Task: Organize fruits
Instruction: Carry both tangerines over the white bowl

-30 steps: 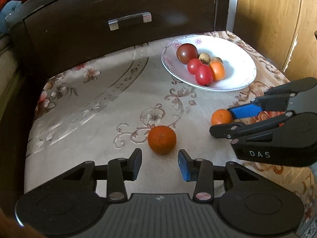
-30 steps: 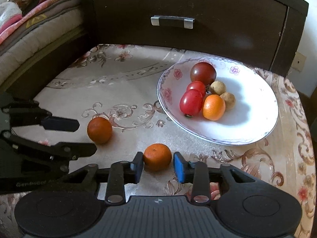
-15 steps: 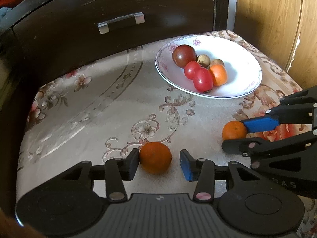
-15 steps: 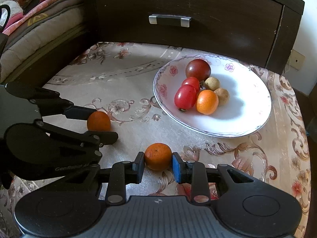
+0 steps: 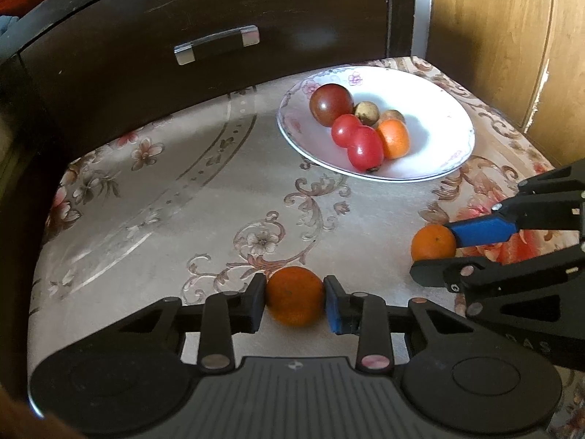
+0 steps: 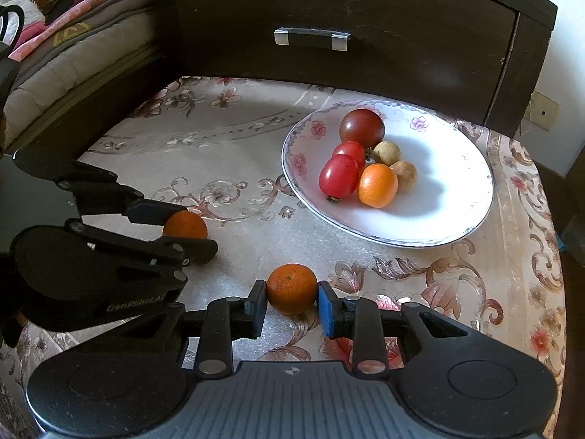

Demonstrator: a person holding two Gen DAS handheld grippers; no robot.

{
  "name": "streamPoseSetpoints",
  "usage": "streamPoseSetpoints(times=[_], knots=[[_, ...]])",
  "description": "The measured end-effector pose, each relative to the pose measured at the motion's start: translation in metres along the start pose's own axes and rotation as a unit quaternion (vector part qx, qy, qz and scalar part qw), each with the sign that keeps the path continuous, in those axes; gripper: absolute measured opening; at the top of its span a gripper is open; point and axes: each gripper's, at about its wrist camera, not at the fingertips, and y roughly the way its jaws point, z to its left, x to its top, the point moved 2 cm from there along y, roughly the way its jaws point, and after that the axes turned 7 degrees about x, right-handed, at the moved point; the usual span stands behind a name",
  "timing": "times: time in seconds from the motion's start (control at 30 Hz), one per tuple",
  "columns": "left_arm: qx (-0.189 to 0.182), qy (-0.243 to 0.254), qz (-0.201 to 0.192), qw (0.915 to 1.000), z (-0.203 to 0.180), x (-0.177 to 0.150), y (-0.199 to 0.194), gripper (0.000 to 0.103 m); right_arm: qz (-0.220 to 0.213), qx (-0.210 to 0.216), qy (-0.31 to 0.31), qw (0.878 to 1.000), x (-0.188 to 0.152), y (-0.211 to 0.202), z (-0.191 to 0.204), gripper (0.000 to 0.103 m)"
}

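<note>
My left tongs [image 5: 294,301] have just closed on the darker orange [image 5: 294,300], and my right tongs [image 6: 291,301] now pinch the other orange [image 6: 291,287]; a second ago both sets were still spread. Both fruits sit on the worktop [image 5: 219,197], near the plate [image 5: 438,135] of tomatoes. I reckon lifting them over comes next.

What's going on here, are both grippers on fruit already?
Yes. The left gripper has its fingers against the sides of one orange, and the right gripper is closed around the other orange. Both oranges sit on the patterned table cover, not yet lifted. The white plate already holds tomatoes, a small orange and two brownish fruits.
</note>
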Motion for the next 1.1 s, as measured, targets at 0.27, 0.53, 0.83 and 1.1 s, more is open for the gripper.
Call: streamPoseSetpoints(times=[0.27, 0.53, 0.83, 1.1], knots=[[-0.02, 0.017, 0.0, 0.9997, -0.011, -0.002, -0.013, 0.041, 0.004, -0.008, -0.002, 1.0, -0.005, -0.005, 0.0, 0.024], [-0.023, 0.03, 0.008, 0.9993, -0.016, -0.01, -0.012, 0.042, 0.013, -0.012, -0.005, 1.0, -0.011, -0.006, -0.002, 0.024], [-0.021, 0.032, 0.002, 0.9993, -0.016, -0.011, -0.012, 0.044, 0.015, -0.01, -0.005, 1.0, -0.011, -0.005, 0.0, 0.029], [-0.021, 0.036, 0.003, 0.9991, -0.017, -0.013, -0.014, 0.042, 0.015, -0.015, -0.004, 1.0, -0.013, -0.007, 0.001, 0.024]])
